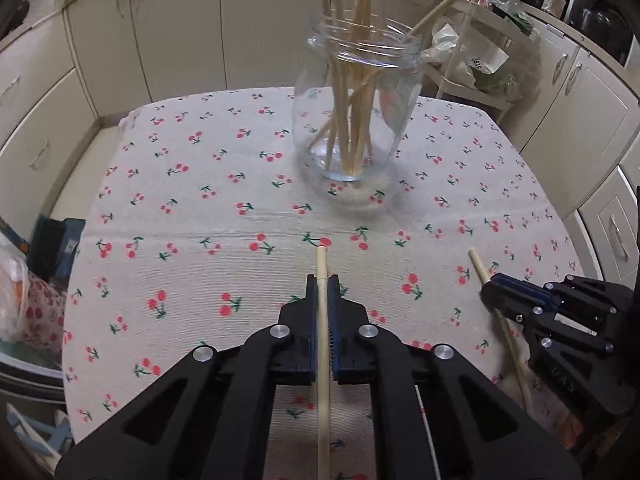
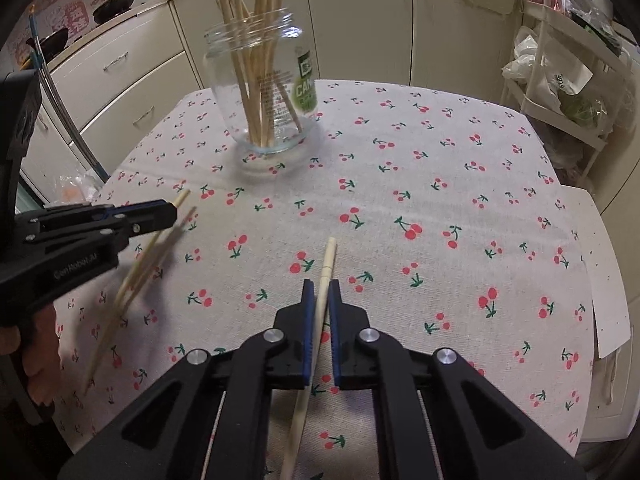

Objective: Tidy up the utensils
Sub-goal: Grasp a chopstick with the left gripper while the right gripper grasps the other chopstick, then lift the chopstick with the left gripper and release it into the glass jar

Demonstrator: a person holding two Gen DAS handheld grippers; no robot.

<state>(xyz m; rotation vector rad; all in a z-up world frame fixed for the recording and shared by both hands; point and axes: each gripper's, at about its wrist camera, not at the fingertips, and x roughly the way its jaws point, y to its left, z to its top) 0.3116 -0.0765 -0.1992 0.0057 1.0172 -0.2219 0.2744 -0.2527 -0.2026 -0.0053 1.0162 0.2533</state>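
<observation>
On the left, the left gripper has black angular arms with round silver rivets and ribbed blue pads. Its jaws are pressed onto a pale wooden chopstick, a thin round stick whose long axis runs straight along the fingers. The blunt tip pokes out just past the pads, pointing toward the glass jar; the other end runs below the gripper and is cut off by the bottom edge of the view. From the right wrist camera this stick appears doubled and blurred, so its exact outline there is hard to make out.

Ahead of both sets of jaws, the clear, rounded jar with a threaded neck stands upright on the cherry-print tablecloth, a woven, matte fabric. It holds a bundle of similar chopsticks leaning apart, their tops cut off by the upper edge. A green label on the jar's far side is only partly readable.

To the right, the right gripper, of the same black and blue build, pinches a second chopstick that slants slightly across the pads. Its squared, cream tip points forward and a little right of the jar; the tapering end passes under the gripper and out of the picture.
</observation>
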